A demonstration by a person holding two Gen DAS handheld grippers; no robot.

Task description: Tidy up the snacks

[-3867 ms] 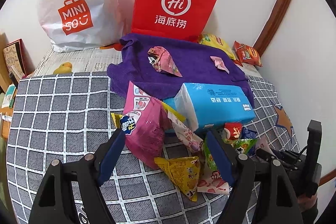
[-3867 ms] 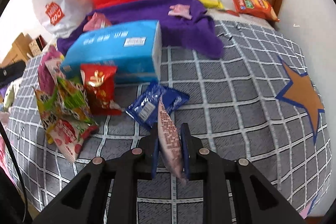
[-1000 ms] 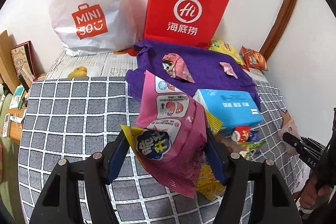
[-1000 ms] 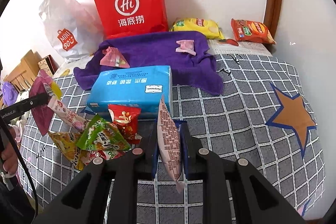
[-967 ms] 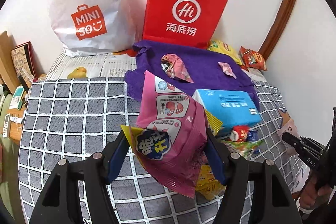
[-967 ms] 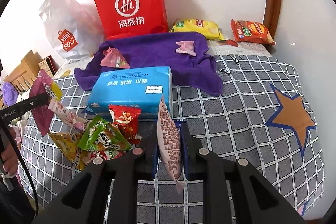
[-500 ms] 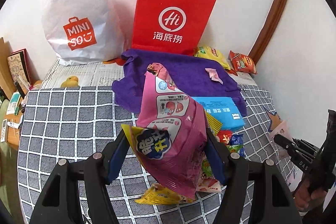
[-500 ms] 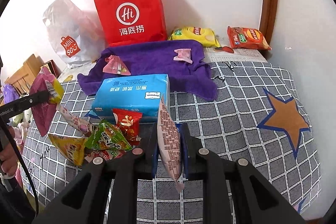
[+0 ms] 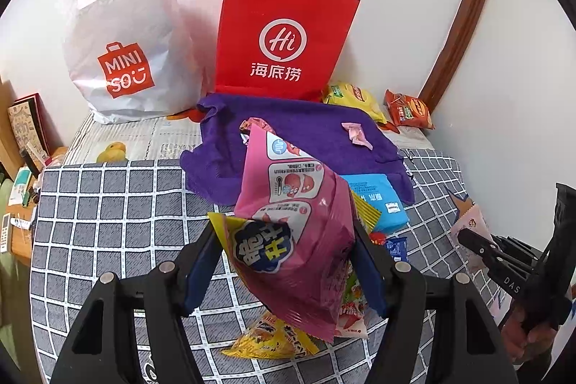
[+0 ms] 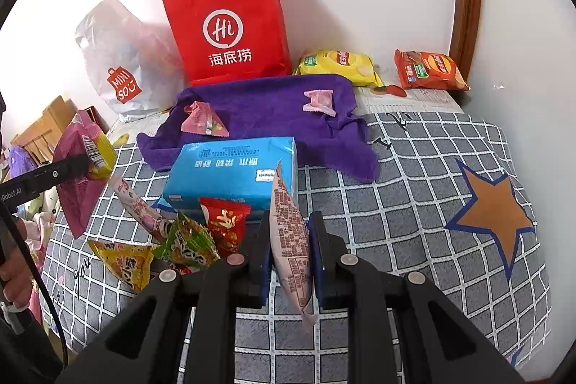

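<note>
Left wrist view: a big pink bag is clamped between the blue pads of the left gripper and is held up above the checked cloth. Below it a yellow packet and a strawberry packet are seen on the cloth. Behind the bag a purple towel is spread, with a small pink sweet lying on it; a blue tissue pack is partly hidden at the towel's near edge. A red paper bag and a white plastic bag are stood against the wall. A yellow chip bag and an orange chip bag are laid near the corner. The right gripper is seen at the right edge, closed on a pale packet.

Right wrist view: the right gripper is closed on the pale packet, which is held edge-on and upright between the pads. Just beyond it the tissue pack is laid on the checked cloth, against the towel. A red packet, a green packet and the yellow packet are heaped in front of the tissue pack. Two pink sweets are laid on the towel, one left and one right. The left gripper is seen at the left edge, gripping the pink bag clear of the cloth.
</note>
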